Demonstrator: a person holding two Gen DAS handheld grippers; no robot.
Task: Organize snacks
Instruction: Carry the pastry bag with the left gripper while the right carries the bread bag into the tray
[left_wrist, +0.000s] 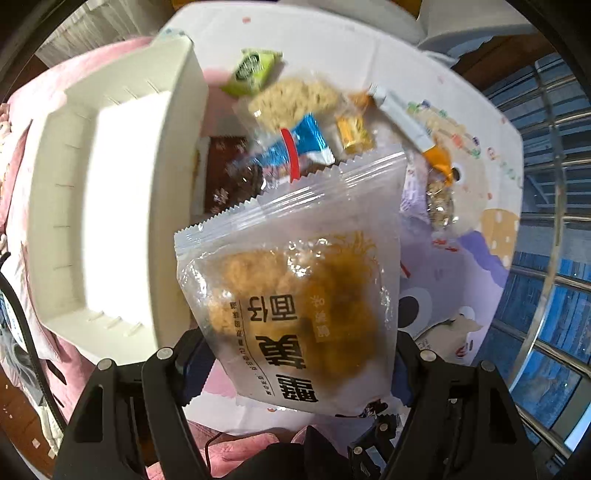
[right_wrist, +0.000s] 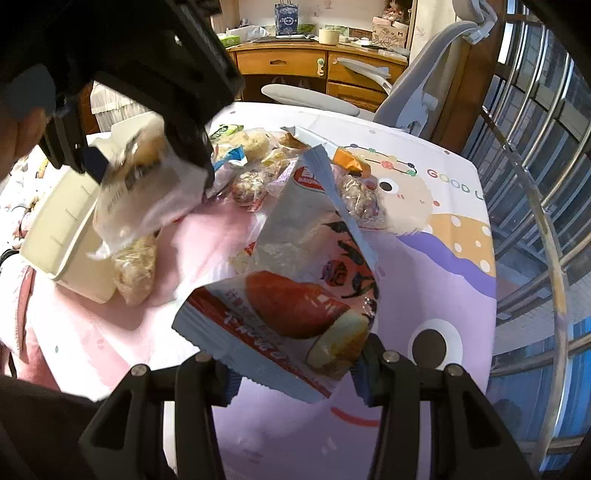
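Through the left wrist camera I look straight down at the table. My left gripper (left_wrist: 295, 354) has its jaws clamped on a clear packet of golden fried snack (left_wrist: 295, 295) with bold black characters on it, gripped near its lower end so the zigzag-cut top edge points away from me. It hangs clear above the cartoon-printed tablecloth (left_wrist: 461, 258). To the left sits a white plastic organizer tray (left_wrist: 122, 206), its floor bare. Beyond my packet lies a loose pile of snacks: a green wrapped sweet (left_wrist: 253, 72), a clear bag of pale crumbly cake (left_wrist: 291, 99), a blue and red wrapper (left_wrist: 295, 147), a small yellow sweet (left_wrist: 354, 134), a dark brown packet (left_wrist: 225, 173) just beside the tray wall, and a white and orange sachet (left_wrist: 413, 129).

Through the right wrist camera, my right gripper (right_wrist: 291, 369) has its jaws closed on a grey-white packet with a red sausage picture (right_wrist: 295, 295), pinched at its lower corner, the packet tilted up and off the cloth. At upper left I see the left gripper (right_wrist: 147, 162) holding its clear packet (right_wrist: 147, 192) above the tray's (right_wrist: 66, 236) near corner. The snack pile lies behind, and a grey office chair (right_wrist: 417, 88) and wooden cabinet (right_wrist: 295, 66) stand past the table.
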